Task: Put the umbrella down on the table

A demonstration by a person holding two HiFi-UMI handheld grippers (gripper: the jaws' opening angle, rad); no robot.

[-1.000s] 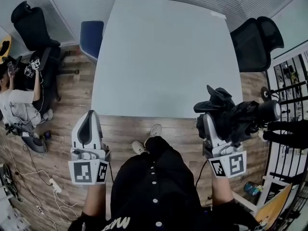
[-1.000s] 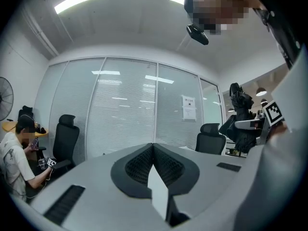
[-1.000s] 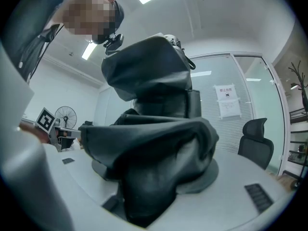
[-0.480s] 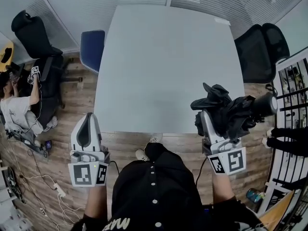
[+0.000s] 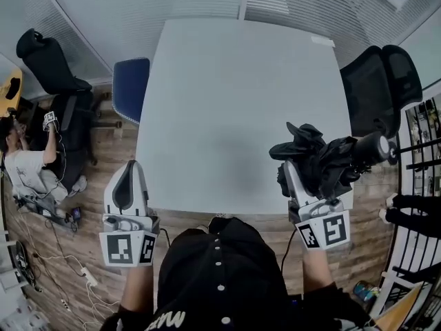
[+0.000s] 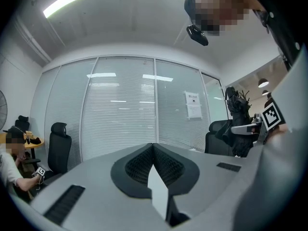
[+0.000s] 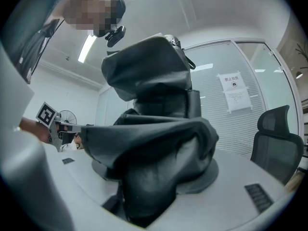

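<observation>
Right gripper point(image 5: 305, 176): clamped on umbrella point(image 5: 325, 163) | Umbrella: black, folded, fabric loosely bunched, lying crosswise over the table point(image 5: 227, 95) at its near-right corner, handle end past the right edge | Left gripper point(image 5: 127, 185): jaws closed together, empty, just off the near-left corner.

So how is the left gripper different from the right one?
The left gripper is empty with its jaws together; the right gripper is clamped on a folded black umbrella. The left gripper sits beside the left edge of the table; the right gripper reaches over its near edge. Both point forward.
</observation>
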